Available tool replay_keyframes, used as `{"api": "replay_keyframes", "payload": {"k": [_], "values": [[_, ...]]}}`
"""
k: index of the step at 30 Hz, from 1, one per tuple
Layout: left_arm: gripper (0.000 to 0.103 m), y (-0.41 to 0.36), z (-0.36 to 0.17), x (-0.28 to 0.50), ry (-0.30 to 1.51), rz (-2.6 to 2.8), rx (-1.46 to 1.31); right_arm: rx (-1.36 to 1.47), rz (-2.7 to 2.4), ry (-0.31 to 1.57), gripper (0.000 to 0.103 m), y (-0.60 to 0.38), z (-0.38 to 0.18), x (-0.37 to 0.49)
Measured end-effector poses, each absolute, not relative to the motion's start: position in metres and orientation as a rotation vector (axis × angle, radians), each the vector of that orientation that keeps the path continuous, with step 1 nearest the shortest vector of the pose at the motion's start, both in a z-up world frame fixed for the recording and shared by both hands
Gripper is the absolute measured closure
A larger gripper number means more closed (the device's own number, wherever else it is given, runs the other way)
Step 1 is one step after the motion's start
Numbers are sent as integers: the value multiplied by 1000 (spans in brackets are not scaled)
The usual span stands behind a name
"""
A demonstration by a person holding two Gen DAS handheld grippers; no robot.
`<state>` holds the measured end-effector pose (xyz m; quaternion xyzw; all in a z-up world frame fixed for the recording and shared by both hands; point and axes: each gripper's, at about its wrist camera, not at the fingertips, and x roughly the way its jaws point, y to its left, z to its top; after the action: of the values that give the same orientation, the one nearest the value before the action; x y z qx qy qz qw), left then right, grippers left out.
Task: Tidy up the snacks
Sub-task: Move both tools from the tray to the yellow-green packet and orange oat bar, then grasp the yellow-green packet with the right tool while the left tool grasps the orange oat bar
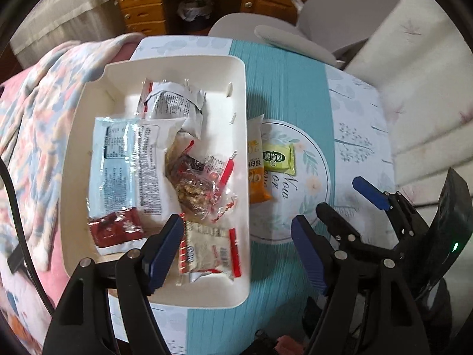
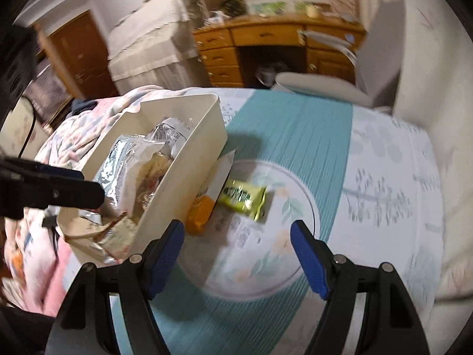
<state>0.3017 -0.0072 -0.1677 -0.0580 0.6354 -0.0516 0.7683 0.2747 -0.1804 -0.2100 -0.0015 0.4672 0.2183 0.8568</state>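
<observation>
A white bin point(image 1: 236, 88) on the table holds several snack packets: a pale blue one point(image 1: 118, 159), a clear bag of nut bars point(image 1: 198, 183), a red one point(image 1: 113, 227) and a white-red one point(image 1: 207, 251). An orange packet point(image 1: 256, 165) and a green packet point(image 1: 279, 158) lie on the table just right of the bin. My left gripper point(image 1: 236, 245) is open and empty above the bin's near right corner. My right gripper point(image 2: 236, 248) is open and empty, hovering near the green packet point(image 2: 244, 199) and orange packet point(image 2: 201, 211); it also shows at the right of the left wrist view point(image 1: 334, 195).
The table has a teal and floral cloth point(image 1: 295, 74). A pink floral blanket point(image 1: 35, 112) lies left of the bin point(image 2: 212, 109). A grey chair point(image 1: 295, 35) and a wooden desk point(image 2: 266, 38) stand beyond the far edge. A white cushion point(image 1: 428, 88) is at the right.
</observation>
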Motion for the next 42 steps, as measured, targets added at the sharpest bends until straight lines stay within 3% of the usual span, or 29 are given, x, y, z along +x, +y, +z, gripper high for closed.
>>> {"api": "replay_keyframes", "payload": {"k": [15, 34, 42], "values": [[29, -29, -192, 339, 1440, -25, -105, -318, 650, 828, 28, -154, -273, 294], [29, -35, -201, 370, 1446, -83, 62, -482, 744, 770, 28, -131, -292, 310], [29, -46, -196, 384, 1440, -159, 198, -518, 790, 819, 42, -127, -298, 318]]}}
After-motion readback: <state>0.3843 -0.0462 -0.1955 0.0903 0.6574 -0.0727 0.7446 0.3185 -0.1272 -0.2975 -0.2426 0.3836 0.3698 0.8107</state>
